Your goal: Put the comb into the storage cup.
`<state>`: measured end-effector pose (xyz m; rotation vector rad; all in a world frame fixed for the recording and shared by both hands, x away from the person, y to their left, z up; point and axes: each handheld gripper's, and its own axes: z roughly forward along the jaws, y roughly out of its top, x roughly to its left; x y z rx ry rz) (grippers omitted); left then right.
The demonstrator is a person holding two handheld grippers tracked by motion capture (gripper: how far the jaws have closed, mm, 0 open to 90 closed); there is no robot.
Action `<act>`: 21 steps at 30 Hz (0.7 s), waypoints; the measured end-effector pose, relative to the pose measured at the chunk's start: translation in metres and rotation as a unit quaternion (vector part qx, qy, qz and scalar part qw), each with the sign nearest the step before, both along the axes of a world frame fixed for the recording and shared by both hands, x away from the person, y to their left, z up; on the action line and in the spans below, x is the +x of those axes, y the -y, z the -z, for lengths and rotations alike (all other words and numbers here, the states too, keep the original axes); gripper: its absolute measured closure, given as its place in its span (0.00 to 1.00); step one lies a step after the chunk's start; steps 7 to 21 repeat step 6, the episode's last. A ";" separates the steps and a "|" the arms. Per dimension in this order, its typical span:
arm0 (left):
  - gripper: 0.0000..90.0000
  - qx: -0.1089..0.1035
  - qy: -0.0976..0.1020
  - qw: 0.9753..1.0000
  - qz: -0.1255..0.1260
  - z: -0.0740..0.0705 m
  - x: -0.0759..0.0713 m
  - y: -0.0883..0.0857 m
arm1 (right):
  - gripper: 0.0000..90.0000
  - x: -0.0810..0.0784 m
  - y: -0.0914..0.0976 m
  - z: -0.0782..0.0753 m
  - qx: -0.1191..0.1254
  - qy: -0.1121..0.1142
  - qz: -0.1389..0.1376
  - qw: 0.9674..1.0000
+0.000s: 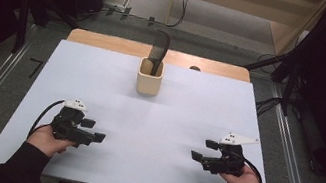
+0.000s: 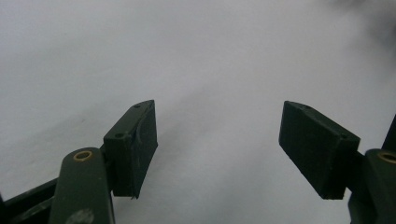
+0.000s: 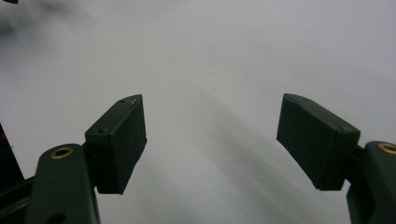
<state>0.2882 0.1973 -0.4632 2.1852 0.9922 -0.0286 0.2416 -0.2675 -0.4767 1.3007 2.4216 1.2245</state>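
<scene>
Looking down from the high view, I see the left gripper (image 1: pixel 93 130) and the right gripper (image 1: pixel 204 149) resting low on the white worktop (image 1: pixel 171 118), well apart, each held in a hand, jaws pointing inward. A beige holder (image 1: pixel 149 80) stands upright near the far edge, between them and well beyond both, with a black tool (image 1: pixel 159 50) sticking up out of it. In the left gripper view, my jaws stand wide apart over bare worktop, gripping nothing. The right gripper view gives the same: jaws spread wide, nothing between them.
</scene>
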 end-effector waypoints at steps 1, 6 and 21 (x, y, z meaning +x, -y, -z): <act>0.32 0.000 0.000 1.000 0.000 0.000 0.000 0.000 | 0.25 0.000 0.000 0.000 0.000 0.000 0.001 1.000; 0.32 0.003 0.000 1.000 0.001 0.000 0.000 0.000 | 0.25 0.001 0.000 0.000 0.000 -0.001 -0.002 1.000; 0.32 0.003 0.000 1.000 0.001 0.000 0.000 0.000 | 0.25 0.001 0.000 0.000 0.000 -0.001 -0.002 1.000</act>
